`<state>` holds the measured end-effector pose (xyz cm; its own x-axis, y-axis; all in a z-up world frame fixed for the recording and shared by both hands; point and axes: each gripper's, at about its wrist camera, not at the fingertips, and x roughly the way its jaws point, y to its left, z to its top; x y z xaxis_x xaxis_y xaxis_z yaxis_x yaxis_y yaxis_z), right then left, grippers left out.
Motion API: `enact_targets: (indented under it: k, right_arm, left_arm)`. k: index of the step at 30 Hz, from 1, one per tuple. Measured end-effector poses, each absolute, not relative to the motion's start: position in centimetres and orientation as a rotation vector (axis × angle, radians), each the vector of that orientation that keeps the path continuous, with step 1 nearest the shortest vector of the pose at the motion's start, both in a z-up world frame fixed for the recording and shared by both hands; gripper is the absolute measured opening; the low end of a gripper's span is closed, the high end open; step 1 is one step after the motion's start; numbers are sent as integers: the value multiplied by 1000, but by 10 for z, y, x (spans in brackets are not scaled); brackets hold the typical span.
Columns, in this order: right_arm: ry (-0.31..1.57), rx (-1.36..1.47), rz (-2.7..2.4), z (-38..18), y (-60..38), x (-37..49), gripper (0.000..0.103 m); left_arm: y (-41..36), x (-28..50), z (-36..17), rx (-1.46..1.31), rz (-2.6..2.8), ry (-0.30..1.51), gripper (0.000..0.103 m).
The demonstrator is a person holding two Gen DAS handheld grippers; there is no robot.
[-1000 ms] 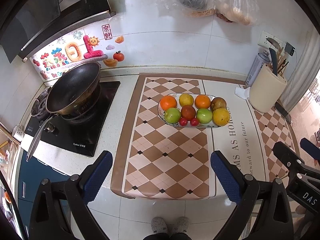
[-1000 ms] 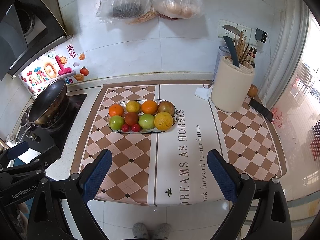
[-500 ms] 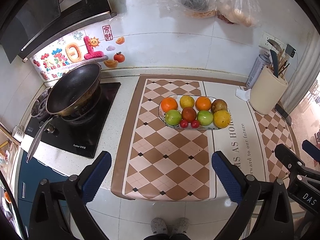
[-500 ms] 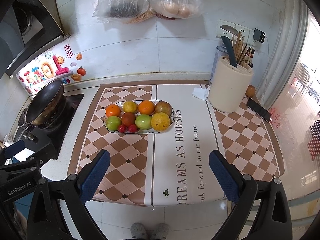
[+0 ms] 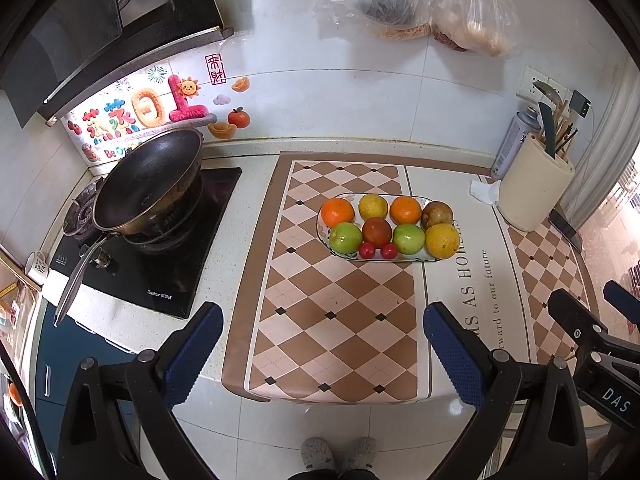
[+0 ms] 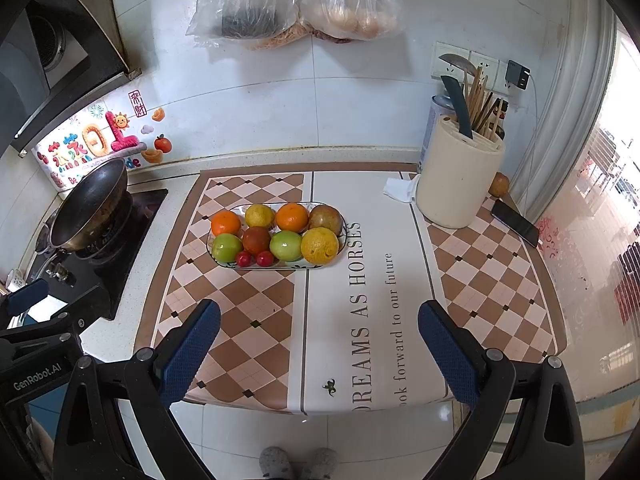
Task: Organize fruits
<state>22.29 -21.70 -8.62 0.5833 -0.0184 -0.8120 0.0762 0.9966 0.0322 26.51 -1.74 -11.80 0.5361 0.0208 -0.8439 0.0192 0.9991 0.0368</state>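
Kitchen counter (image 5: pixel 256 200) with a checkered mat (image 6: pixel 240 320); the fruit (image 6: pixel 256 240) sits in a tray (image 6: pixel 280 267) mid-mat. We hold both grippers, left (image 5: pixel 320 344) and right (image 6: pixel 320 344), spread wide with nothing between the fingers, near the front edge.

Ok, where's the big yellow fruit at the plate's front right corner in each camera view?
Left wrist view: the big yellow fruit sits right of centre, at the near right end of the plate.
Right wrist view: the same fruit sits at mid-frame, again at the plate's near right end.
Shared landmark: the cream utensil holder stands to its right in both views.
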Motion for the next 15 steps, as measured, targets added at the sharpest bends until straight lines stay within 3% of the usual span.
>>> enact_targets:
  k: [15]
  right_arm:
    - [949, 60, -55, -81, -220, 222, 101]
  left_arm:
    - [-17, 262, -113, 46, -3, 990, 103]
